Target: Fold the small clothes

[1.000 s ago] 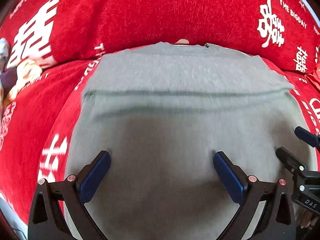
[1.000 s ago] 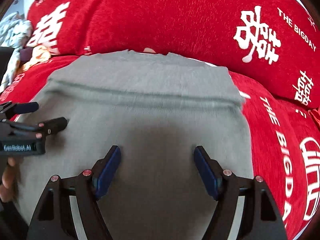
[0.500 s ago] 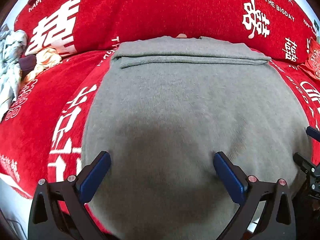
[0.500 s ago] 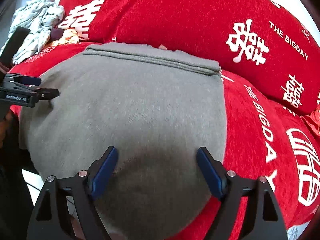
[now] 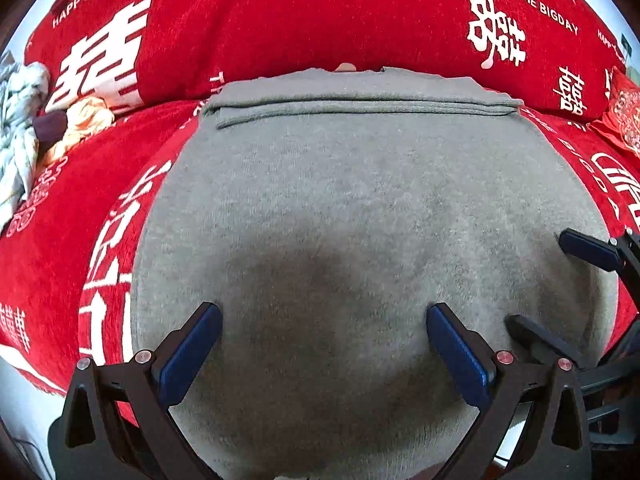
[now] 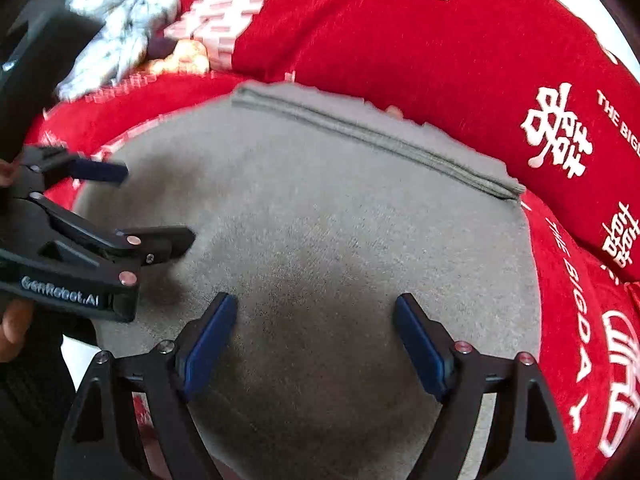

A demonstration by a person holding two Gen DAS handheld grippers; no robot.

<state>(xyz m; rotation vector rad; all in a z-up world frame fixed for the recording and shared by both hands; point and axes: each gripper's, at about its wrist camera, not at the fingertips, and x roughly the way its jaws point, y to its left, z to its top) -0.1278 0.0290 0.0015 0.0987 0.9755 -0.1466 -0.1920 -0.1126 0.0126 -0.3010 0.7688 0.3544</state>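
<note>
The folded grey garment [image 5: 360, 208] lies spread under both my tongs, left [image 5: 324, 344] and right [image 6: 316, 336], each released and empty.

Both grippers point steeply downward, side by side. The left gripper [image 5: 322, 344] stands wide open, nothing between its pads. The right gripper [image 6: 316, 338] has just been opening and now gapes wide, pads [image 6: 208, 344] bare. Fingers [image 6: 14, 330] wrap the left handle.
</note>
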